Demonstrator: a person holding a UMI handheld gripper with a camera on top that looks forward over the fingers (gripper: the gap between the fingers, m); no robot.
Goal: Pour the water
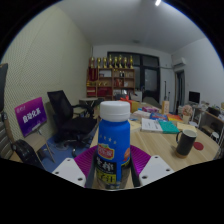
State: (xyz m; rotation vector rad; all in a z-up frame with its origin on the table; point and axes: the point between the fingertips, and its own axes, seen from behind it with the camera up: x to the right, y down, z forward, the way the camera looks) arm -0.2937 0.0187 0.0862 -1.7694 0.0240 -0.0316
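Bottle sits upright between the fingers of the gripper, blue body, white cap, printed label facing the camera. Magenta pads flank it at 9 and 3 o'clock and lie against its sides; the gripper pinches the bottle. Whether its base rests on the table or is lifted clear, I cannot tell: the bottom is hidden by the fingers.

Table, pale wood, runs off toward 2 o'clock. Dark cup stands on it at 3 o'clock of the bottle, well apart. Books and papers lie beyond the cup, near 1 o'clock.

Black office chair stands at 10 o'clock, beyond the fingers. Purple sign leans at 9 o'clock, by the wall. Shelf with red and gold items stands at 12 o'clock against the far wall.
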